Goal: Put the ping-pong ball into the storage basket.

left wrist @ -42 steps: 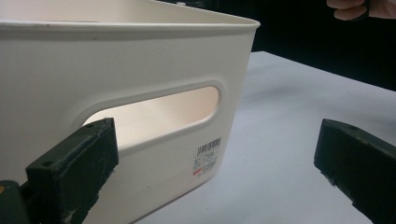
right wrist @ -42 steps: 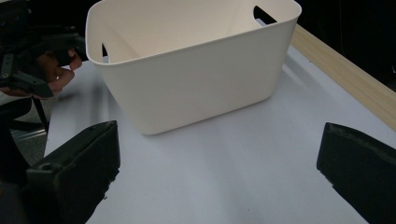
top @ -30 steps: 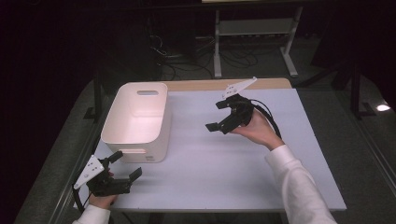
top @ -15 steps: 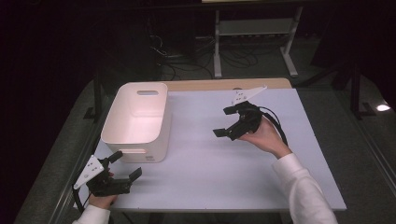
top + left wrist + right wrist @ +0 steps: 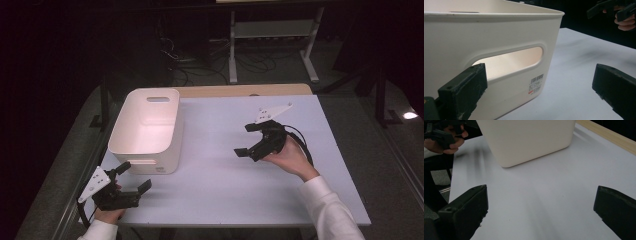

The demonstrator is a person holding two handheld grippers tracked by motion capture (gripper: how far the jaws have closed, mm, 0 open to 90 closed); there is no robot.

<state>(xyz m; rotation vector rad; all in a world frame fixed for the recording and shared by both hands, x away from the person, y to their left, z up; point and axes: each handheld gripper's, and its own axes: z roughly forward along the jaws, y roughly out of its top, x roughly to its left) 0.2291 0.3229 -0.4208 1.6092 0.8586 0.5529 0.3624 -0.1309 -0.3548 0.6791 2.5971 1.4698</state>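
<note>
Both grippers are standing released: left gripper [image 5: 134, 179] is hovering at the tabletop's [image 5: 210, 200] near edge beside the white bin [image 5: 147, 130]; right gripper [image 5: 253, 140] is occupying open mid-surface.

- Left gripper [image 5: 134, 179] low at about 7 o'clock in the high view, gripped from below by the left hand [image 5: 107, 214]; jaws spread wide, nothing between them, aimed toward 2 o'clock.
- Grey three-cornered plate [image 5: 93, 183] on its top, tilted toward 9 o'clock.
- Right gripper [image 5: 252, 139] at about 3 o'clock, held by the right hand [image 5: 289, 157]; jaws wide apart and empty, aimed toward 9 o'clock.
- White sleeve [image 5: 330, 211] running in from 5 o'clock.
</note>
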